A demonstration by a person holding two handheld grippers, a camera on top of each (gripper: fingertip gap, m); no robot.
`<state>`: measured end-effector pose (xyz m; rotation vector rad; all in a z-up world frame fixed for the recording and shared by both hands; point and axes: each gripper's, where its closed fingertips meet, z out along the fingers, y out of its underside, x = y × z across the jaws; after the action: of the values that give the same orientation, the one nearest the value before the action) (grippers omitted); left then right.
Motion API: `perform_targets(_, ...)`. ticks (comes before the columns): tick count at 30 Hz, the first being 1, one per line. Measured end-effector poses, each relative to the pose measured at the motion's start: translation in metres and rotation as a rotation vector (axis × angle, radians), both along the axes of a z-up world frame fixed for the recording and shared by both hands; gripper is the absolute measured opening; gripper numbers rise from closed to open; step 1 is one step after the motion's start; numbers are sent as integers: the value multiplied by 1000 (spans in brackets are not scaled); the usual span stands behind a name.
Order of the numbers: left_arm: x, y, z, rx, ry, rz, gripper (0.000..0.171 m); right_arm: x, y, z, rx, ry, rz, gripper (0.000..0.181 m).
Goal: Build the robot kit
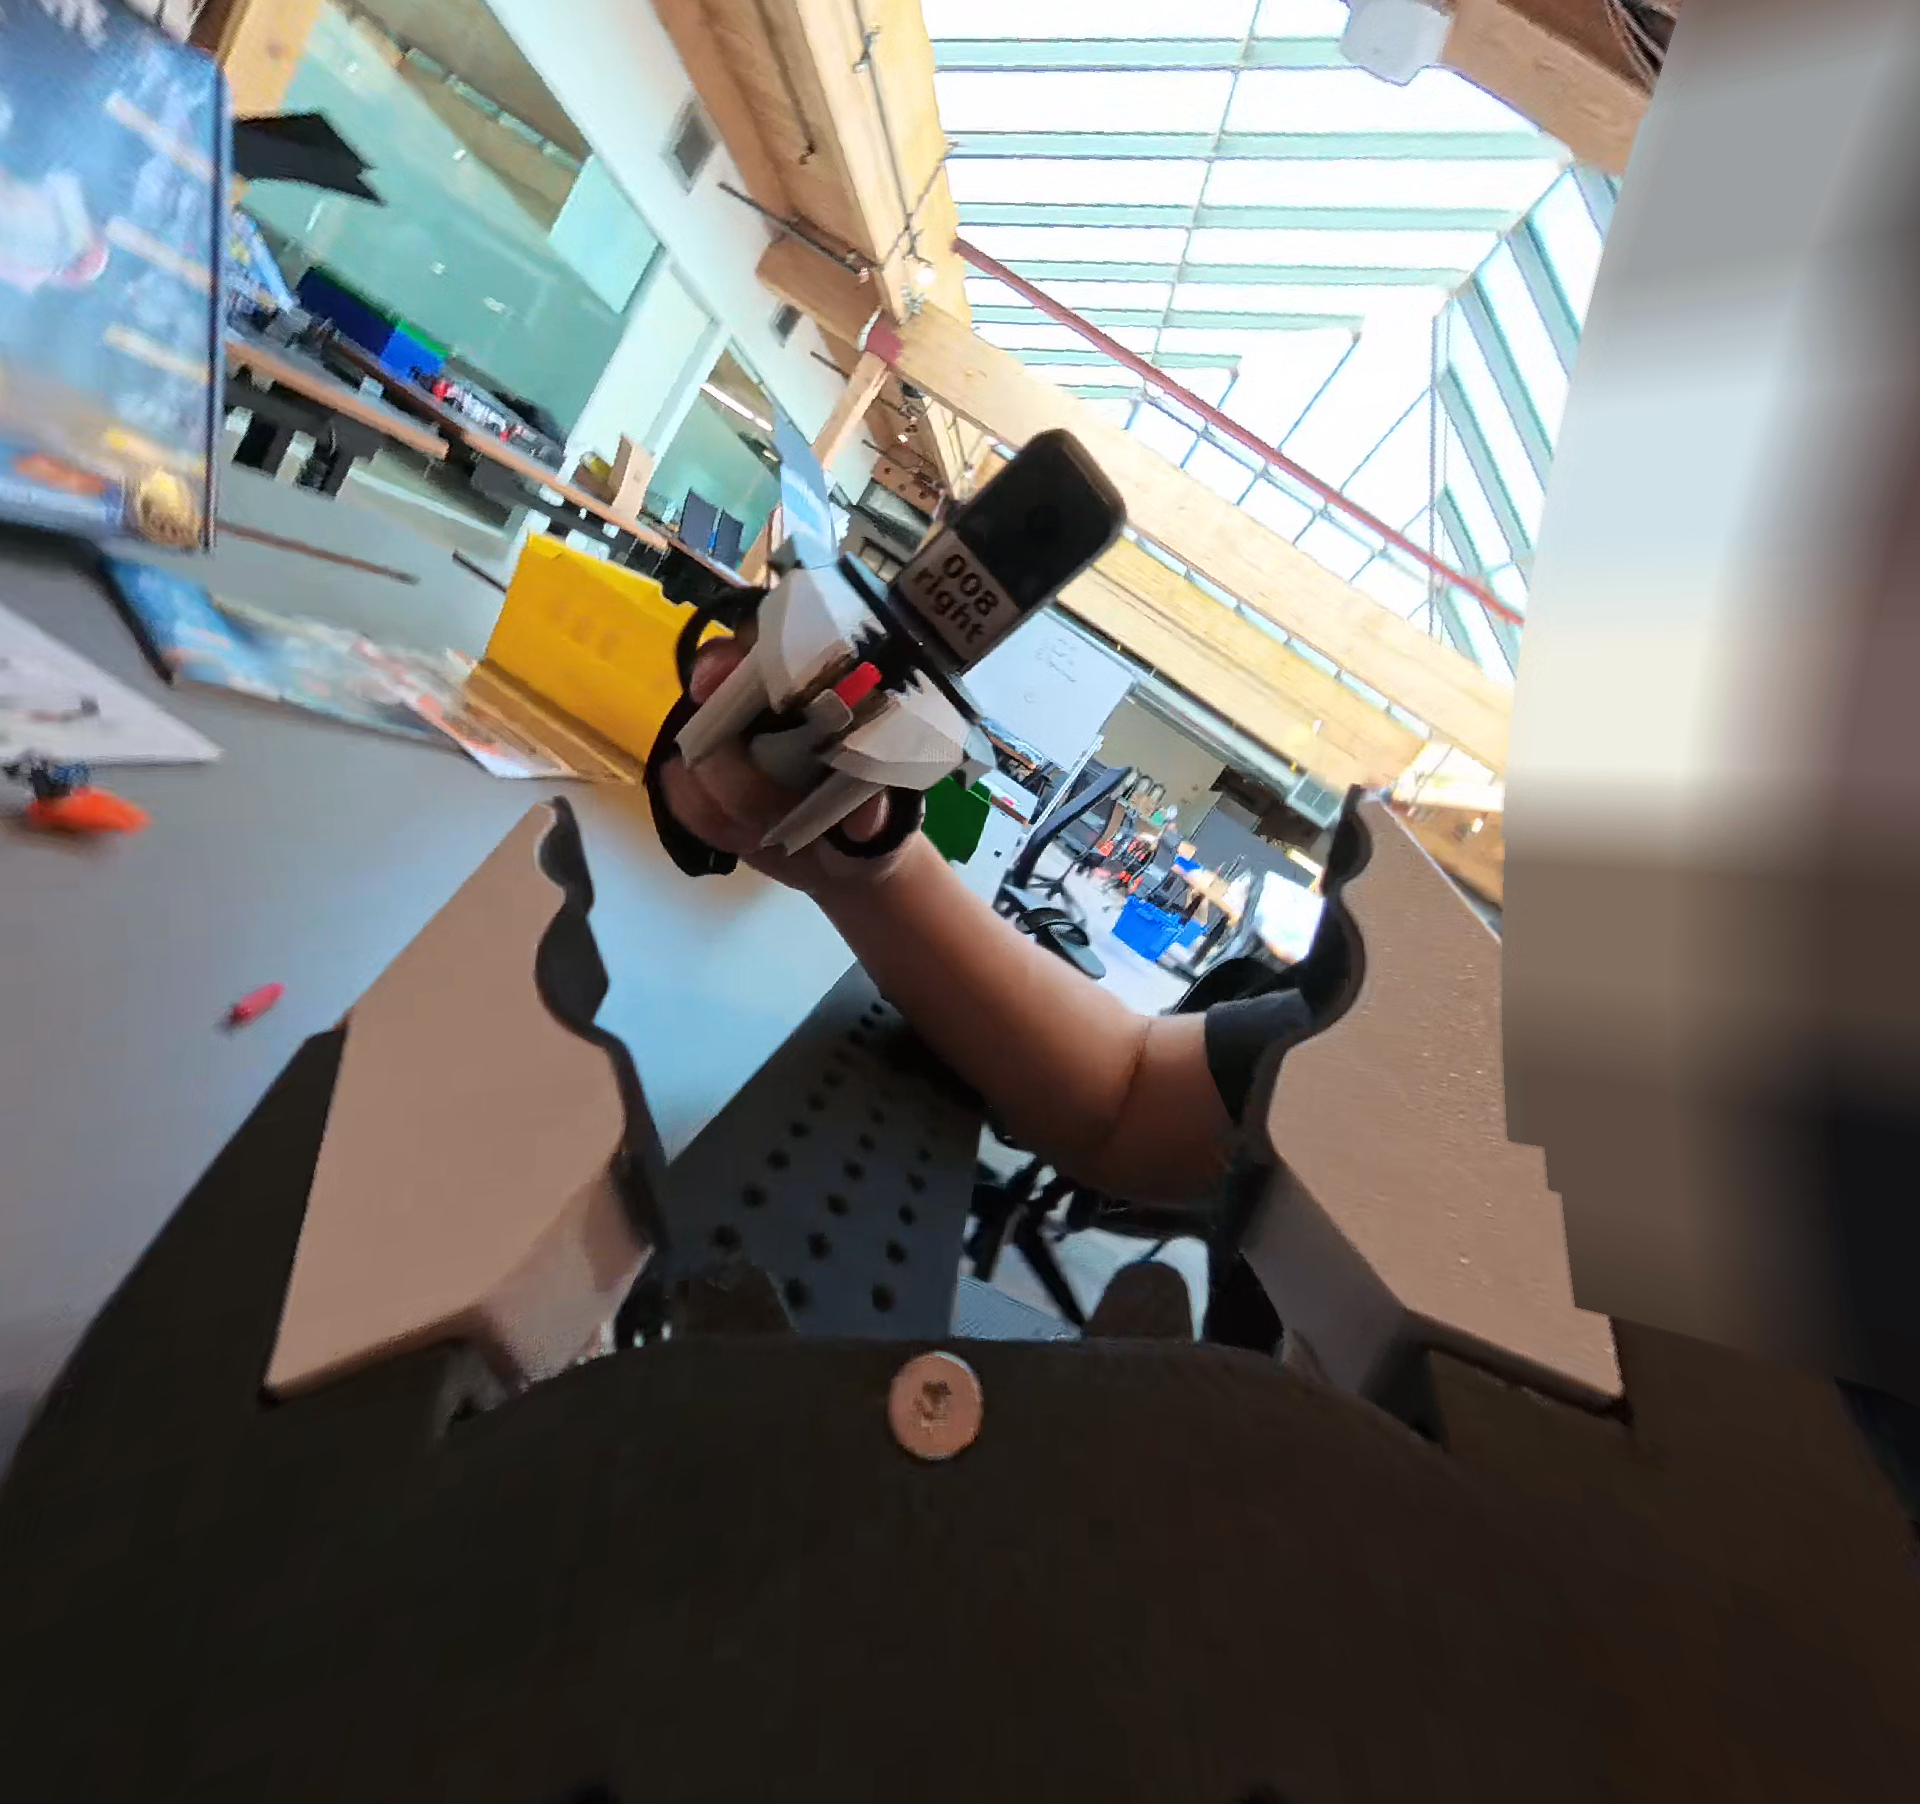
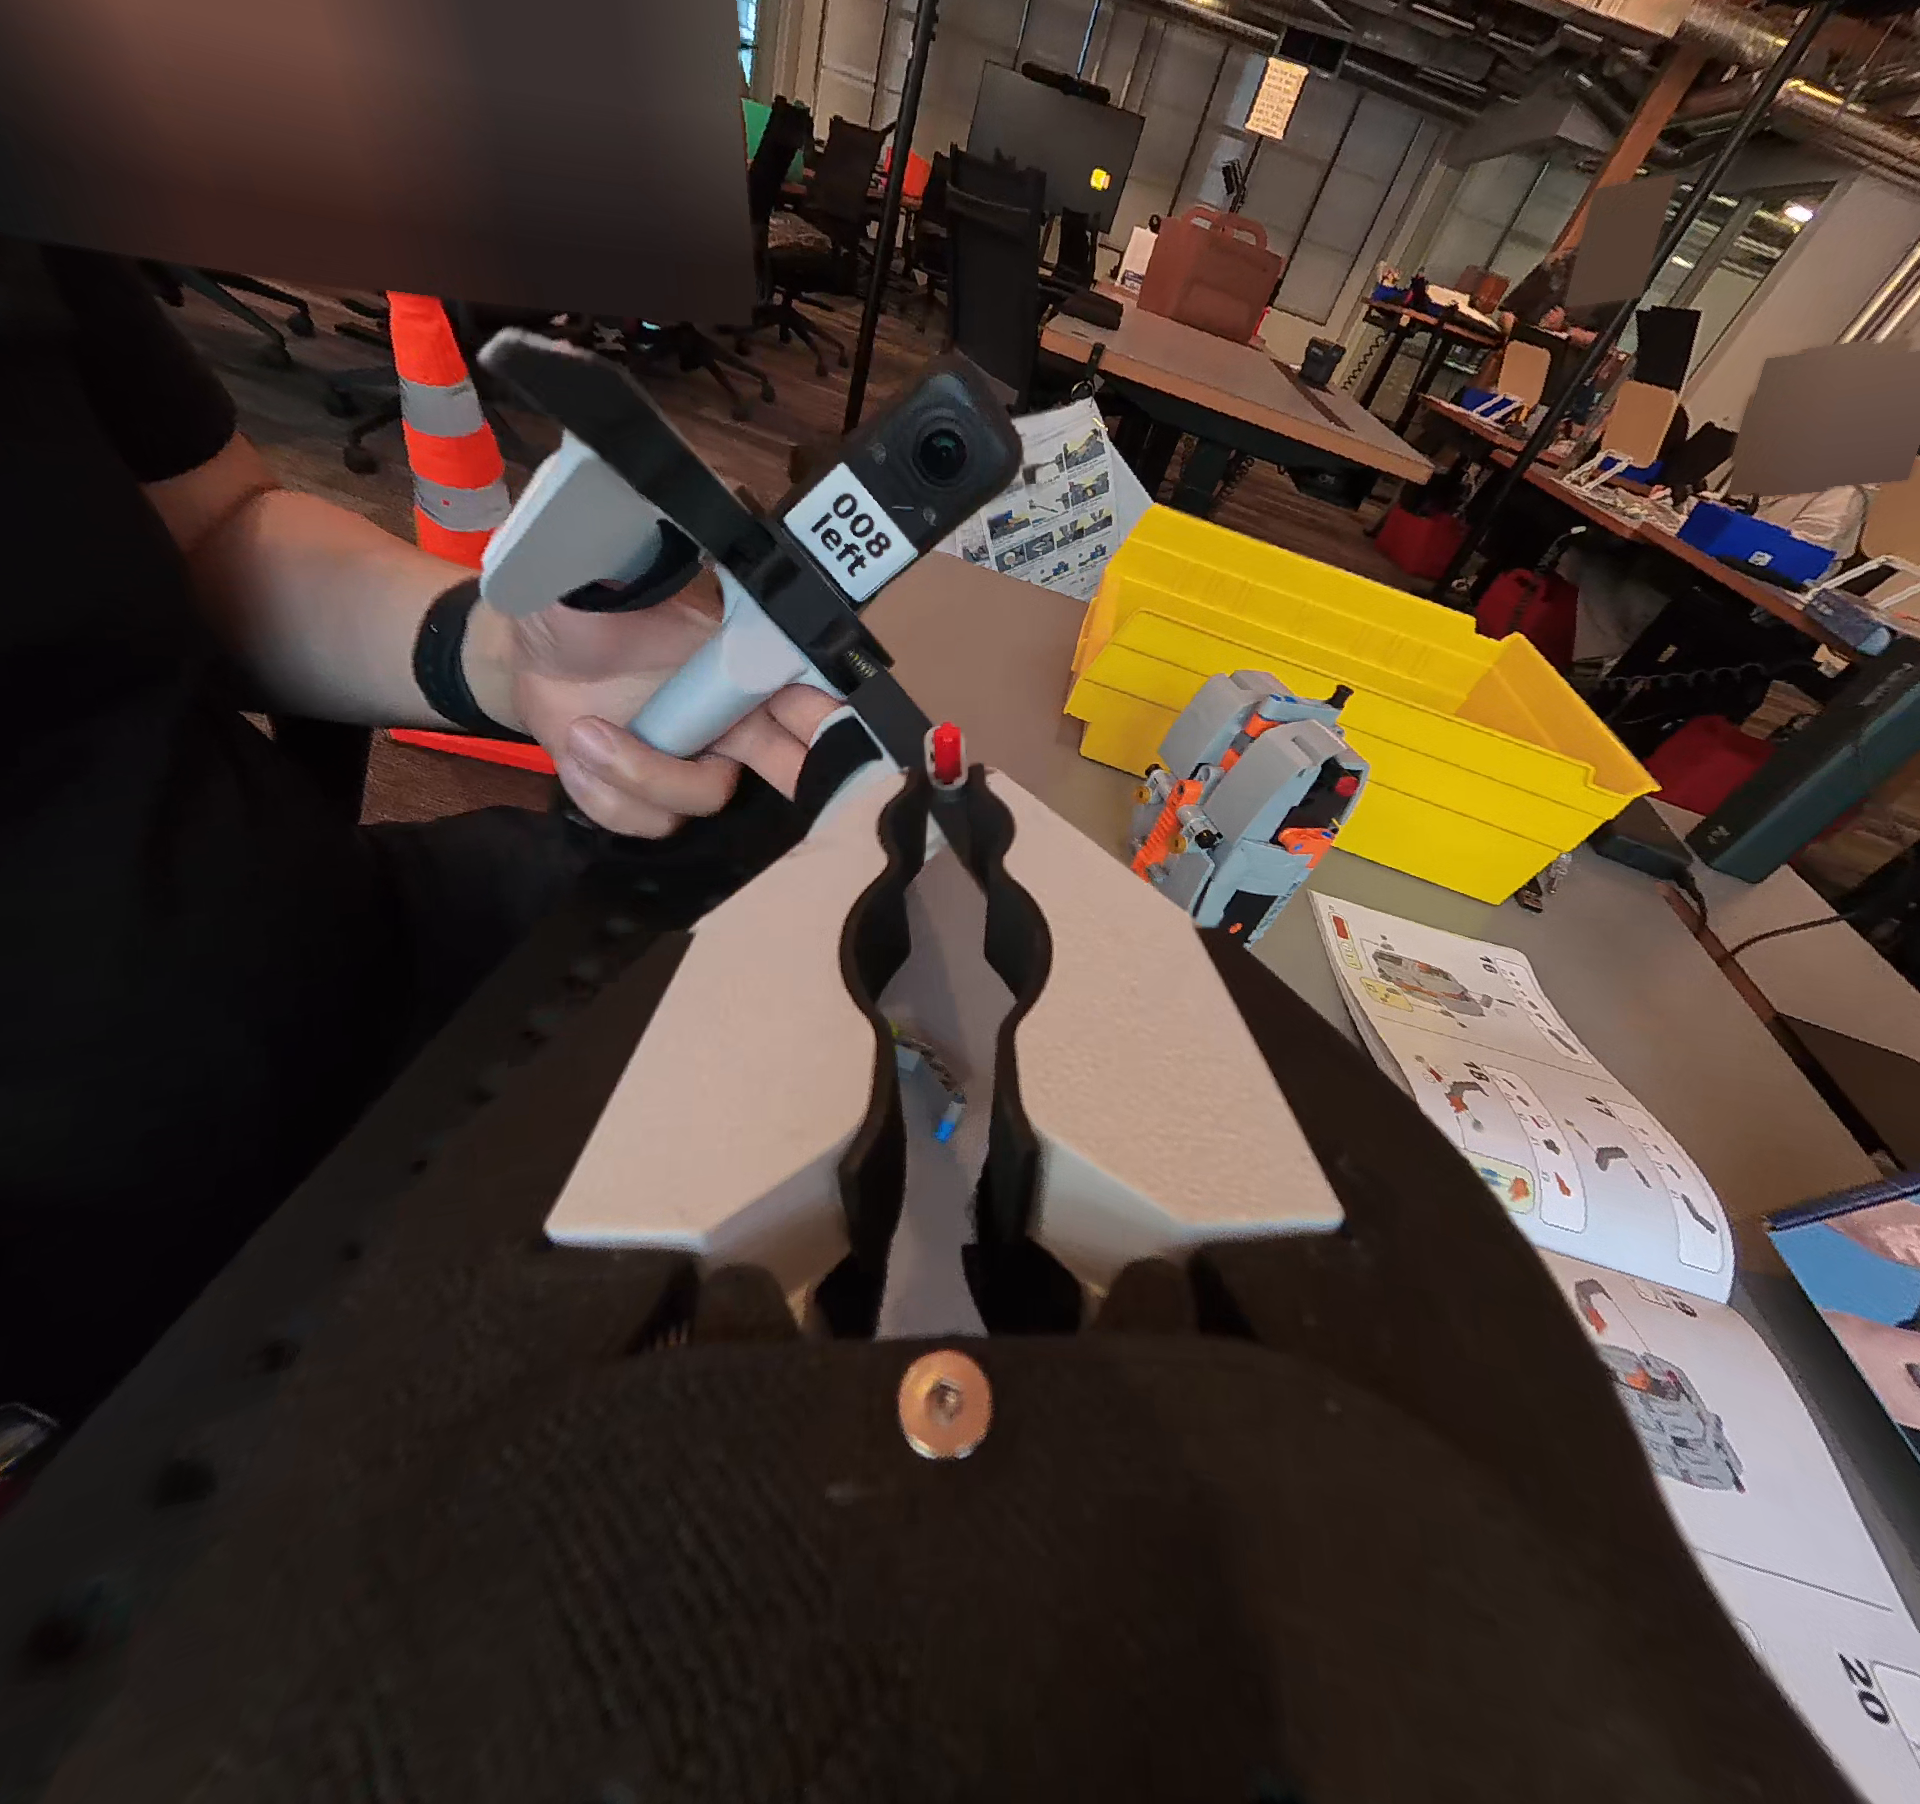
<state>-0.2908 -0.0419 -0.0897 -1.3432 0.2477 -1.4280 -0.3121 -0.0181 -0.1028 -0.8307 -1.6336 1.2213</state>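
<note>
In the right wrist view my right gripper (image 2: 945,786) is shut on a small red peg (image 2: 945,749), which sticks out past the fingertips, above the table. It also shows in the left wrist view (image 1: 862,705), held up by a hand with the red peg (image 1: 858,686) between its fingers. My left gripper (image 1: 956,819) is wide open and empty, pointing up towards the right gripper. In the right wrist view the left gripper (image 2: 727,611) is held in a hand just left of the peg. A grey and orange brick model (image 2: 1247,798) stands on the table to the right.
A yellow bin (image 2: 1351,705) stands behind the model. An open instruction booklet (image 2: 1507,1079) lies at the right. A loose red piece (image 1: 255,1004) and an orange part (image 1: 83,811) lie on the grey table (image 1: 312,902). A printed box (image 1: 104,300) stands at the left. An orange cone (image 2: 447,424) stands on the floor.
</note>
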Motion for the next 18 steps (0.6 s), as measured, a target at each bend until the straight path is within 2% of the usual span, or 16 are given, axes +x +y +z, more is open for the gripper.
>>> perform_targets(4,-6,14,-9,-271,-201,-74,149,-9,12,-26,-15,-97,3,7)
perform_targets(6,-9,17,-8,-342,-290,-119,151,-10,12,-38,-54,-151,48,7)
perform_targets(10,-12,24,-5,-413,-371,-138,154,-14,9,-54,-111,-221,101,7)
perform_targets(12,-15,27,-3,-447,-427,-154,153,-16,12,-59,-103,-242,85,7)
perform_targets(18,-22,33,-1,-491,-538,-173,150,-17,14,-62,-87,-264,78,7)
